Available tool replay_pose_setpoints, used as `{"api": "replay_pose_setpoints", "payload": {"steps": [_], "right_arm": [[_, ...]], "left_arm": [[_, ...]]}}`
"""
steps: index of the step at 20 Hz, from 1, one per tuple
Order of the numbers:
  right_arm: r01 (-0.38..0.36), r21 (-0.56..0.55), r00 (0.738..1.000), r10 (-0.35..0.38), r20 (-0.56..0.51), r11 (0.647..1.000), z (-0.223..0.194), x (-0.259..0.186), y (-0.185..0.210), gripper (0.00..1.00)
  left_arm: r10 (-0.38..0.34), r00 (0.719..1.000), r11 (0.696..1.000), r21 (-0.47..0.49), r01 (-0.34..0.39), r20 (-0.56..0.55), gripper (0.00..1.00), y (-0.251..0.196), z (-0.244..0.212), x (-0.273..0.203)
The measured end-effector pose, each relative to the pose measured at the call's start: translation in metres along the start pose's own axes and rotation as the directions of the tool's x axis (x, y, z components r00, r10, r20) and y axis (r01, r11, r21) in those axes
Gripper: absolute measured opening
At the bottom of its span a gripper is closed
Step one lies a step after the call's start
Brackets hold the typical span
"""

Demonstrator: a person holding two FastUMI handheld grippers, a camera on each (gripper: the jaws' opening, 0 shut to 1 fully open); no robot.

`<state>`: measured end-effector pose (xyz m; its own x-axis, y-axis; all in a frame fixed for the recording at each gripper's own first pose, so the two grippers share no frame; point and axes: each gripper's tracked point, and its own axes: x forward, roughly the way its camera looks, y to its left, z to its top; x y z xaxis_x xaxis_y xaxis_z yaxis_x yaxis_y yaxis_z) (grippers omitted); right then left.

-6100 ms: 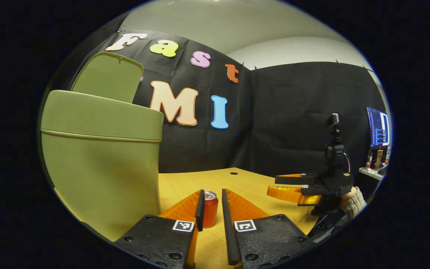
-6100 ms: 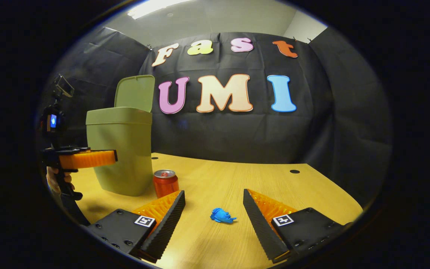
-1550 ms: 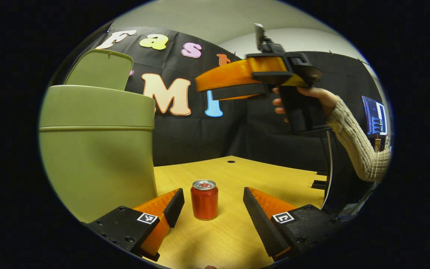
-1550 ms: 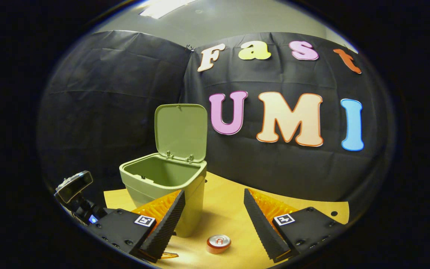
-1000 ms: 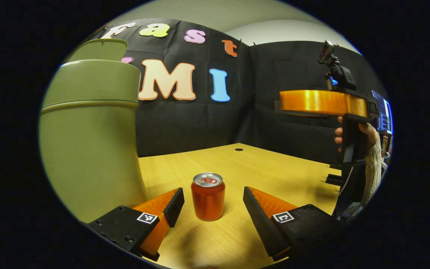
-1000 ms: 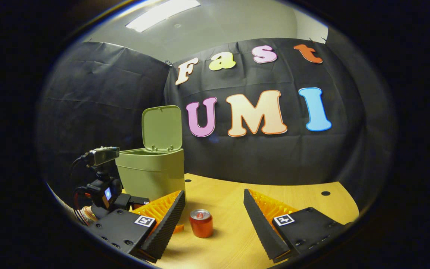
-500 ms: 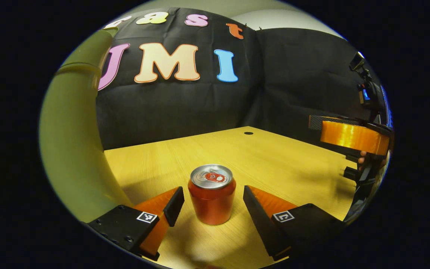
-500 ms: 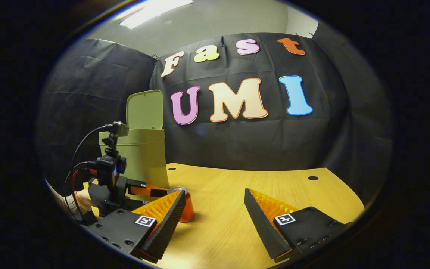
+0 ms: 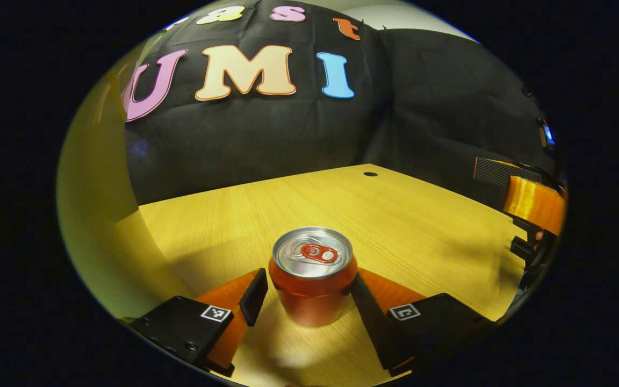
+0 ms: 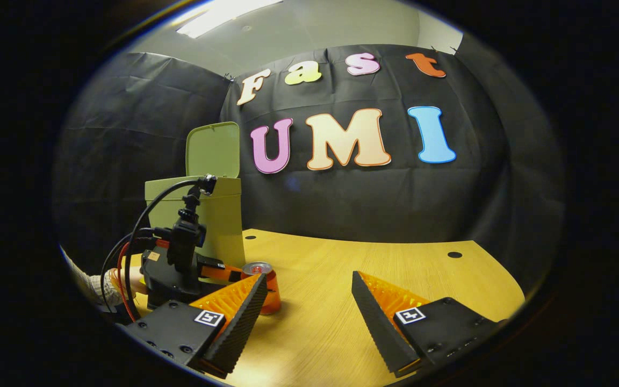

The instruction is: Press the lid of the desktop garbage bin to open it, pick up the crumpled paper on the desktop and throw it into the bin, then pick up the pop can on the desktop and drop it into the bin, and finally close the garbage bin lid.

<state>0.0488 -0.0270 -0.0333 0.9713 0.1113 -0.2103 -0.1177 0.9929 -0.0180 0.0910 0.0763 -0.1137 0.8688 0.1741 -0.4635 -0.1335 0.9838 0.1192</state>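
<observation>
A red pop can (image 9: 312, 271) stands upright on the wooden desktop (image 9: 406, 226), between the fingers of my left gripper (image 9: 307, 278). That gripper is open: the right finger lies close against the can and a small gap remains at the left finger. The green bin (image 10: 218, 215) stands behind it with its lid (image 10: 213, 149) raised; its wall (image 9: 92, 215) is close on the left. In the right gripper view the left gripper (image 10: 223, 273) reaches to the can (image 10: 271, 287). My right gripper (image 10: 309, 309) hangs open over bare desktop, holding nothing.
A sleeved hand (image 10: 97, 285) holds the left gripper, with cables looping above it. The right gripper (image 9: 532, 199) shows at the far right edge of the left gripper view. Small round holes (image 10: 454, 255) mark the desktop near the black cloth wall.
My left gripper has moved forward and down, so the can now sits between its fingers. My right gripper has drawn back from the bin to the right side of the desk.
</observation>
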Motion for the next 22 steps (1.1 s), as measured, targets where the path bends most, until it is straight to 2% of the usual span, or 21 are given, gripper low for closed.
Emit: {"api": "replay_pose_setpoints", "payload": {"steps": [1,2,6,12,16,22], "right_arm": [[0.003,-0.003,1.0,-0.003,-0.004,1.0,-0.001,0.001,-0.001,1.0],[0.01,-0.005,1.0,-0.01,-0.006,1.0,-0.001,0.001,-0.003,0.99],[0.027,0.0,1.0,-0.027,-0.008,1.0,-0.002,0.001,-0.009,1.0],[0.038,0.006,0.999,-0.037,-0.019,0.999,-0.004,-0.002,-0.013,1.0],[0.035,0.032,0.999,-0.034,-0.012,0.999,0.0,-0.005,-0.014,1.0],[0.033,0.056,0.999,-0.033,0.002,0.998,0.005,-0.008,-0.018,1.0]], "left_arm": [[0.004,1.0,1.0,-0.012,-0.004,0.002,0.8,0.002,0.0,-0.001],[0.001,1.0,1.0,-0.019,-0.001,0.003,0.78,0.003,0.0,-0.003],[-0.013,0.999,1.0,-0.011,0.014,0.037,0.78,-0.002,0.018,-0.022],[-0.115,0.987,0.993,0.041,0.112,0.108,0.78,-0.034,0.073,-0.074],[-0.174,0.967,0.984,0.068,0.164,0.186,0.77,-0.049,0.126,-0.115],[-0.138,0.945,0.99,0.06,0.126,0.297,0.77,-0.021,0.221,-0.166]]}}
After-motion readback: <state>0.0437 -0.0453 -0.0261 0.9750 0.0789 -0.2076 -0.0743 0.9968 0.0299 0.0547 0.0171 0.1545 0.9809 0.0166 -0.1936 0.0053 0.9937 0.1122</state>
